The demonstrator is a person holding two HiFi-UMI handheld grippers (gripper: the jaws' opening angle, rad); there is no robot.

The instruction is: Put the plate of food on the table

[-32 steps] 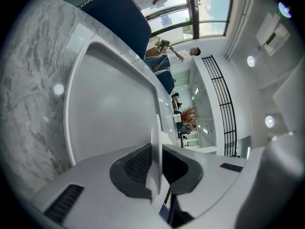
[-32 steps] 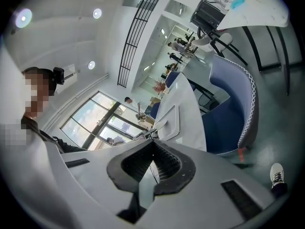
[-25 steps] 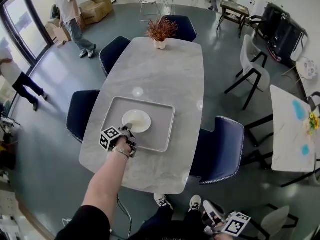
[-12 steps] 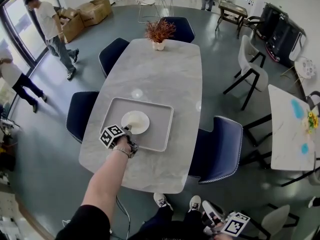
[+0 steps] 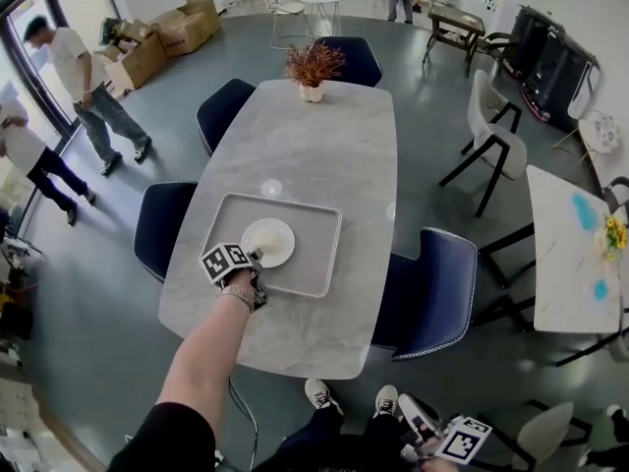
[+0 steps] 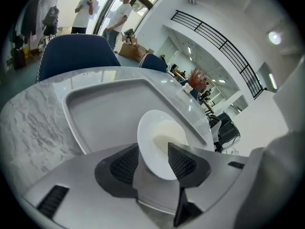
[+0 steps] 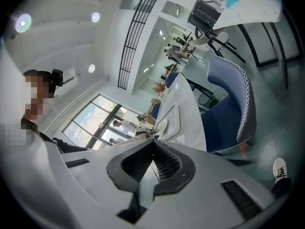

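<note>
**Plate lying in the tray, left gripper letting go**

The white plate (image 5: pixel 269 242) is seen lying flat, hollow face upward, near the middle of the grey tray (image 5: pixel 314 266), a little toward the tray's left side. Being round, it has no long axis and no heading that can be named. A pale patch is seen at its centre; what that patch is cannot be told. The tray itself is set on the near half of the marble table (image 5: pixel 329 136), its long sides running across the table.

The left gripper (image 6: pixel 153 151) is held at the tray's near-left corner, pointed toward the tray's middle. Its jaws are opening and stand wide. The plate's near rim is reached between the two ribbed pads (image 6: pixel 125 162), but it is not pinched by them, and the plate's weight is borne by the tray.

The right gripper (image 7: pixel 153 147) is held low, well apart from the tray and below the table's near edge. Its jaws are pressed together with nothing between them.

A potted plant (image 5: pixel 314 65) stands far beyond the tray, at the table's far end.
</note>
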